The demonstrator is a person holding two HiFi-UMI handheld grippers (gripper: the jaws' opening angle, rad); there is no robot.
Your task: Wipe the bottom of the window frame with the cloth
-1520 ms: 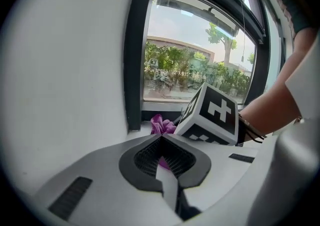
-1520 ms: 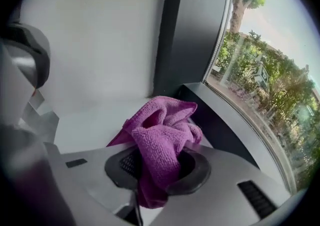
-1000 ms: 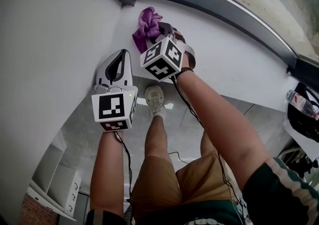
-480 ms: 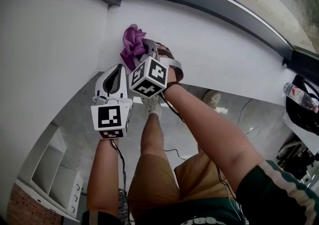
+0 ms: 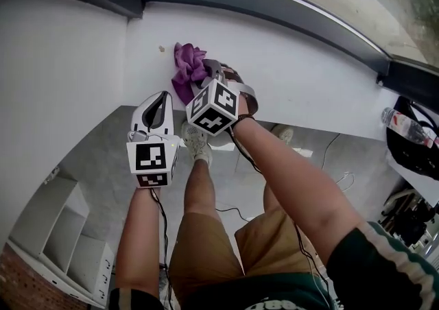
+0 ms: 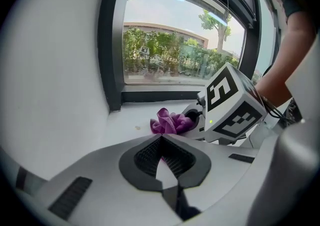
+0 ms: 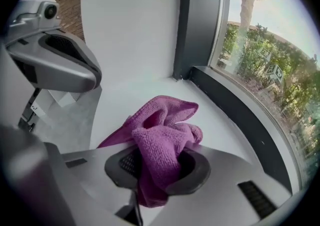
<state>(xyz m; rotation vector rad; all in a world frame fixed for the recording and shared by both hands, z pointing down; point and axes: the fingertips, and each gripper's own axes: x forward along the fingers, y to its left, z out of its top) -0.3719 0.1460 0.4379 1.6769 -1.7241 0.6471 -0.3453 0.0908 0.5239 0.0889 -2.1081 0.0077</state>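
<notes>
Cloth (image 7: 161,122) pinched in right claw (image 7: 159,164) on sill (image 7: 127,99); left claw (image 6: 161,141) pressed together

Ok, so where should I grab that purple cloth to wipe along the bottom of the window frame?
Grip its bunched middle, coming from the room side, as the right gripper does now. Its jaws are shut on the thick wad of the purple cloth, which leaves the loose folds out ahead toward the dark frame rail. That hold probably wipes best.
</notes>
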